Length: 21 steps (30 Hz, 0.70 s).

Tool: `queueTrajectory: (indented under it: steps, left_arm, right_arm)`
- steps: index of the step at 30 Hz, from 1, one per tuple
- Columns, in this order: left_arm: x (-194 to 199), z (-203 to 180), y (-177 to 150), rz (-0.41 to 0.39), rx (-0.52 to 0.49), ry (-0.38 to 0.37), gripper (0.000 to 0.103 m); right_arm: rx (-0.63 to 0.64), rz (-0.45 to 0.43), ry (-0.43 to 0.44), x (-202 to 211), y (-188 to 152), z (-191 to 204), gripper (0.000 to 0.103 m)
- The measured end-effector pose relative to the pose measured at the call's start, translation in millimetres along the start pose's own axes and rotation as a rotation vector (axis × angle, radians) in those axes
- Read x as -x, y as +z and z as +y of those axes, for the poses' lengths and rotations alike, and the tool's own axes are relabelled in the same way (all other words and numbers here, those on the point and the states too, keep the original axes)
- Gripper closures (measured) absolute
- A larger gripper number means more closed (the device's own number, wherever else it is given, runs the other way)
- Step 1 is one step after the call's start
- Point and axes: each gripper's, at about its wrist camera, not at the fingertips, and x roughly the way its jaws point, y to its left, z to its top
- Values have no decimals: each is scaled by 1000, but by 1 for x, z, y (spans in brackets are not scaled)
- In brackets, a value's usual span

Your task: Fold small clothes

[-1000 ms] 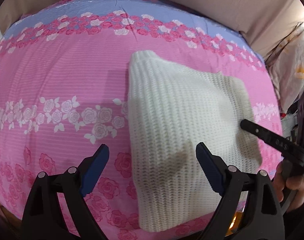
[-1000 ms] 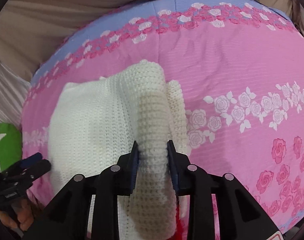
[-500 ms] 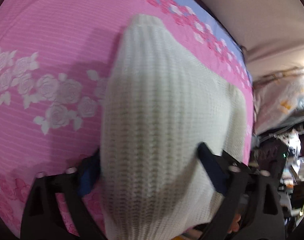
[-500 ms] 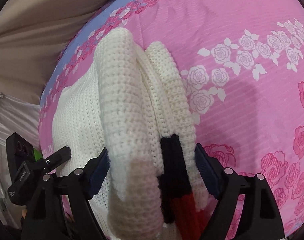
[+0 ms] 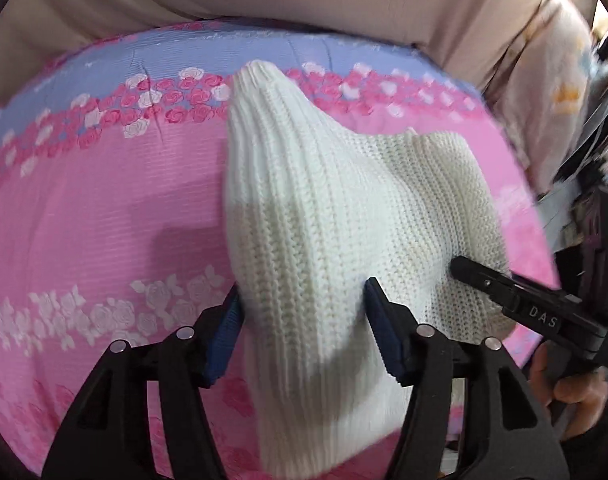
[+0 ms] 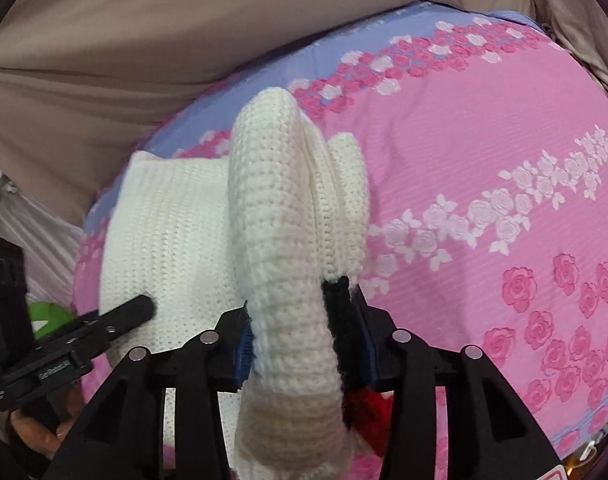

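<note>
A cream knitted sweater (image 5: 316, 216) lies on a pink rose-print bedsheet (image 5: 104, 208), its near edge lifted. My left gripper (image 5: 302, 320) is shut on a thick fold of the sweater near its front left edge. My right gripper (image 6: 304, 324) is shut on a bunched fold of the sweater (image 6: 280, 216) that shows black and red knit parts (image 6: 340, 320) beside the right pad. Each gripper shows in the other's view: the right one (image 5: 516, 300) at the sweater's right edge, the left one (image 6: 84, 336) at its left edge.
The bed (image 6: 484, 160) has a blue floral band along its far side under a beige cloth wall (image 6: 144, 40). A pale patterned fabric (image 5: 552, 92) hangs at the right. Something green (image 6: 44, 312) lies off the bed's left side.
Both grippers opened around the sweater's near folds, then closed on them. The grasped edge now rises off the sheet, and the views tilted back toward the far wall.
</note>
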Motion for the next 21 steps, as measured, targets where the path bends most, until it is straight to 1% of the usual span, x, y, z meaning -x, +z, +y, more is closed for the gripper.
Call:
queueTrajectory:
  steps: [1,3,4,5,6,7,8,9,12,13,14,15,17,18,19,21]
  left_arm:
    - [-10,-6,-1,8,-38,54,45]
    - [-16,-10,-6,13,-87,119,44]
    - [-15,-9,-9,13,-94,127,39]
    - [-15,-9,-10,11,-93,133,37]
    - [-13,-8,-12,8,-92,135,37]
    - [-13,-9,-13,9,-95,140,37]
    - [-14,-9,-14,12,-99,148,37]
    - [-15,-10,-13,16,-103,154,37]
    - [-14,-10,-14,23,-104,161,36]
    - [-15,-10,-15,25,-104,166,35]
    - [-15,-11,-16,29,-104,168,35]
    - [-15,-11,-17,33,-102,170,35]
    - [-15,-11,-19,36,-102,175,35]
    - [-15,-11,-20,36,-104,178,34]
    - [-15,-11,-21,34,-104,184,30]
    - [-16,-10,-23,27,-107,196,28]
  right_arm:
    - [6,23,-61,-10,-1,-6,60]
    - [32,38,-176,-18,-6,-10,57]
    - [36,17,-143,-12,-8,-9,56]
    - [40,-1,-122,-5,-11,-7,54]
    - [54,-16,-120,3,-14,-3,52]
    - [74,-20,-132,8,-17,0,47]
    - [92,-16,-145,10,-20,3,45]
    - [102,-5,-147,10,-25,4,45]
    - [83,38,-119,-1,-37,1,45]
    - [75,44,-108,-4,-40,1,50]
    - [63,38,-104,-7,-41,0,70]
    - [44,23,-92,-8,-41,-1,77]
    - [17,-9,-67,1,-35,-1,82]
    - [9,-42,-41,13,-30,2,82]
    - [14,-69,-18,25,-24,5,82]
    - [54,-86,-12,40,-17,12,82]
